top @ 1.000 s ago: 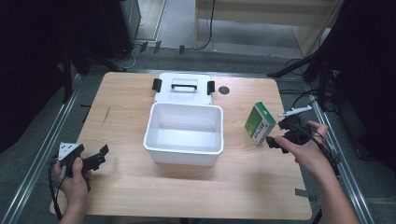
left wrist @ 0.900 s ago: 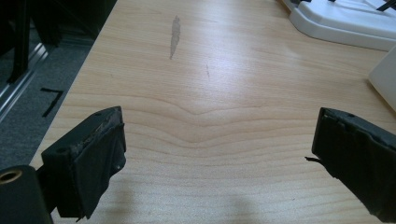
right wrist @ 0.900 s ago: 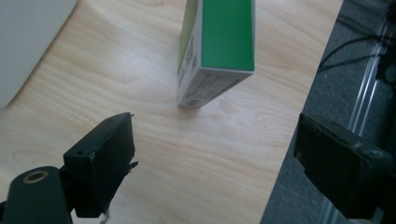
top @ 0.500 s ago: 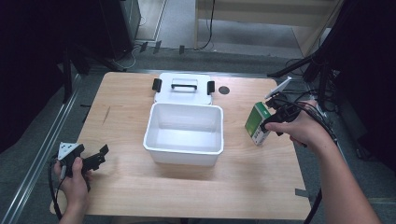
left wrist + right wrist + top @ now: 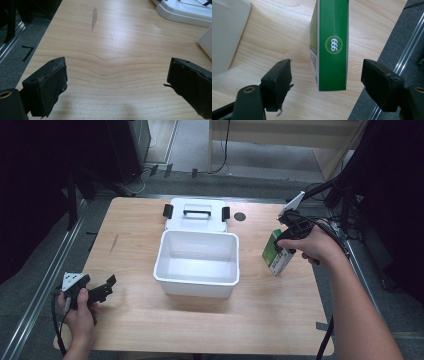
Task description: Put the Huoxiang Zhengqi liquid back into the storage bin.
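Right gripper [image 5: 325, 82]: jaws spread, astride upright green box [image 5: 333, 45], right of tub [image 5: 197, 262]; light, stiff card, likely gripped across narrow faces

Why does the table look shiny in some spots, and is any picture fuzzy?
In the left gripper view, lamp glare whitens the table near the top. In the high view, the white tub casts a soft shadow forward. In the right gripper view, the green box is sharp; the jaws look slightly blurred.
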